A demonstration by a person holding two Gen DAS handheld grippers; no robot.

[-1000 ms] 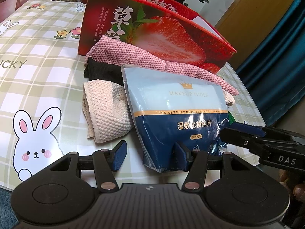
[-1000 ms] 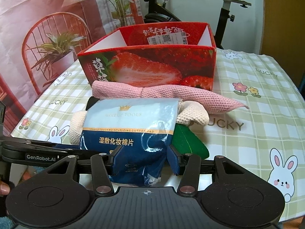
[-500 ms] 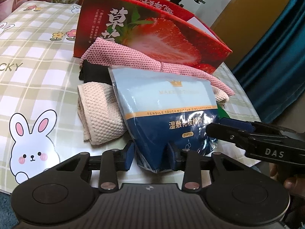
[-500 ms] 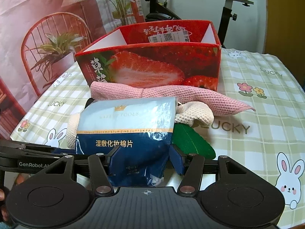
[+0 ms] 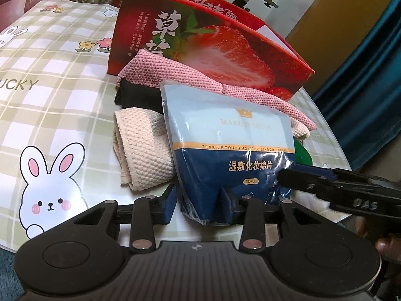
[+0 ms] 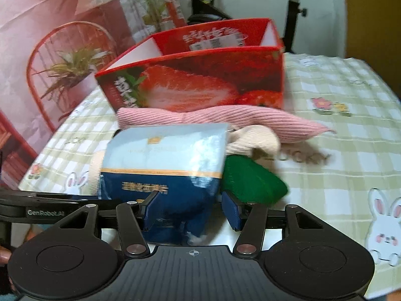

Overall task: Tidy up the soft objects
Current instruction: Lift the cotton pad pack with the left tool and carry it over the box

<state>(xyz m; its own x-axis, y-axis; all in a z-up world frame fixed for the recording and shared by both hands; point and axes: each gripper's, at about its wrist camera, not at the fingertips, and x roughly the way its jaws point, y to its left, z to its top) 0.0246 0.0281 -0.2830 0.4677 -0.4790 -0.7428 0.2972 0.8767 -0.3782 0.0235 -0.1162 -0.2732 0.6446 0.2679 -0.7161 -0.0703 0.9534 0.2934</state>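
Observation:
A blue and pale blue bag of cotton pads [image 5: 228, 145] lies tilted on a pile of cloths: a pink towel [image 5: 175, 74], a beige towel [image 5: 142, 148], a black cloth [image 5: 136, 97] and a green cloth [image 6: 250, 178]. The bag also shows in the right wrist view [image 6: 165, 160]. My left gripper [image 5: 198, 205] is open around the bag's near lower corner, which sits between its pads. My right gripper [image 6: 190, 210] is open around the bag's bottom edge; its side shows in the left wrist view [image 5: 325, 180].
An open red strawberry box [image 5: 213, 42] stands just behind the pile, also in the right wrist view [image 6: 195, 80]. The table has a green checked cloth with rabbits [image 5: 50, 115]. An exercise bike [image 6: 295, 7] and a red chair [image 6: 62, 57] stand beyond the table.
My left gripper's jaws closed in on the bag's corner, then widened a little. The bag tilted up. My right gripper shifted and its jaws stand wider apart.

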